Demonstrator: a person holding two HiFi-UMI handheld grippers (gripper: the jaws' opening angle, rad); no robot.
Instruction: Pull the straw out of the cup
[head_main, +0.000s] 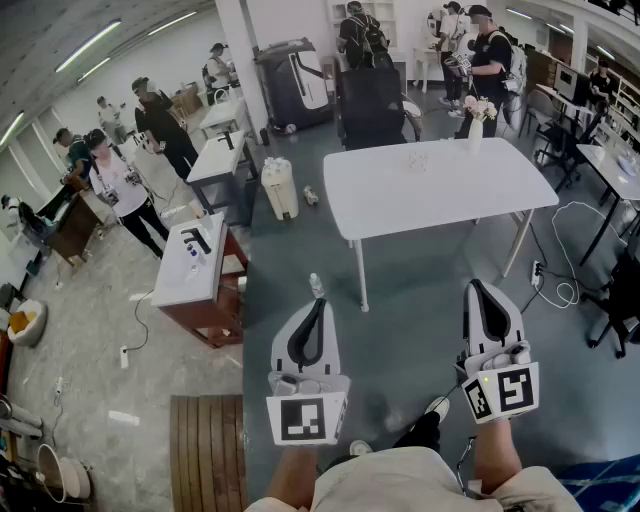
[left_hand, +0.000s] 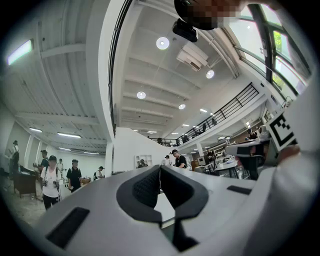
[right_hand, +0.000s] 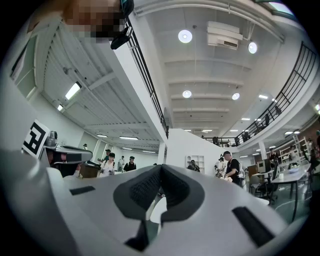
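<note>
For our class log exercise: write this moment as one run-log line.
left gripper: shut, empty | right gripper: shut, empty | white table: ahead, unreached

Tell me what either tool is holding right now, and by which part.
Nothing. The left tool and the right tool are both shut, with nothing between their jaws.

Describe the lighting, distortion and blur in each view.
Head view: even indoor light, no hard shadows around the white table, straight lines bowing toward the edges. Left gripper view: round fisheye with black corners, bright ceiling lamps, the left gripper near the lens slightly soft. Right gripper view: same fisheye and lamp glare, the right gripper likewise soft.
</note>
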